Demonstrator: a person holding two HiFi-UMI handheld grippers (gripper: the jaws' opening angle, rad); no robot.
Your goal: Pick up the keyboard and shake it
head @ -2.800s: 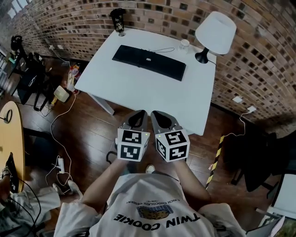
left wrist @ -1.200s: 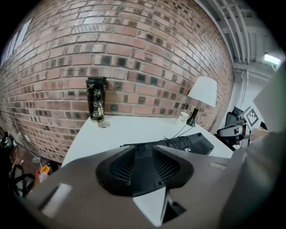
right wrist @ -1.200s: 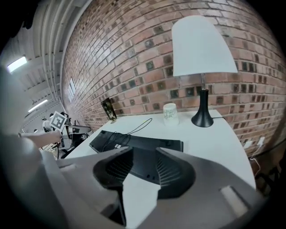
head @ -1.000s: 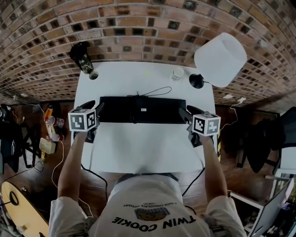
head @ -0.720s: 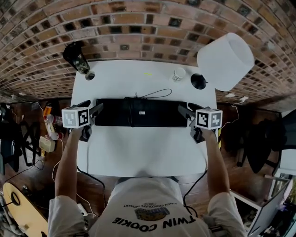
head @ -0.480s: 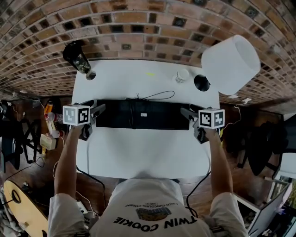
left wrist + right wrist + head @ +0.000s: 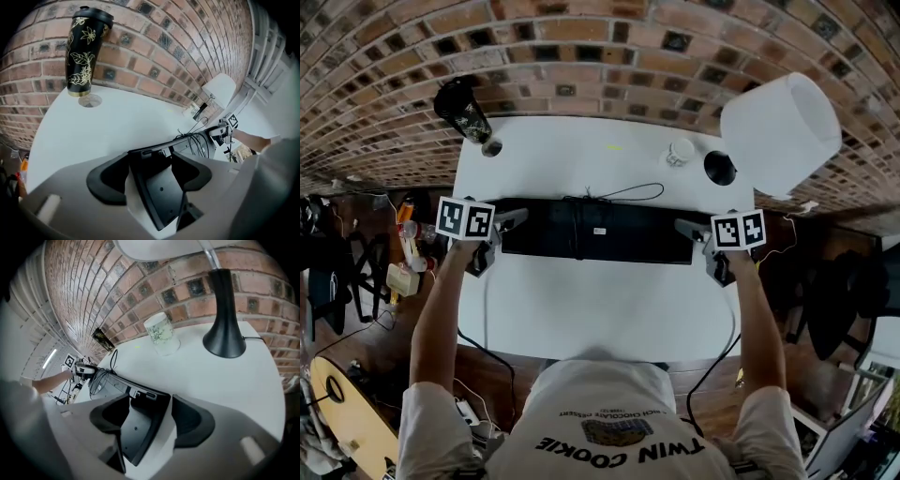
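We had lowered the left gripper (image 7: 512, 221) and right gripper (image 7: 684, 229) to the keyboard's (image 7: 609, 231) ends; their jaws, just opened wide, straddled it unclamped. Lifting and shaking remained.

keyboard (image 7: 600, 231) lies crosswise on desk (image 7: 581, 314), midway between front and back edges, reaching nearly from left edge to right edge | cable (image 7: 628, 192) loops on desk just behind keyboard's middle | tumbler (image 7: 464, 108) stands at back-left corner | cup (image 7: 681, 151) behind keyboard's right part, near back edge | lamp base (image 7: 719, 168) just right of cup, toward back-right corner
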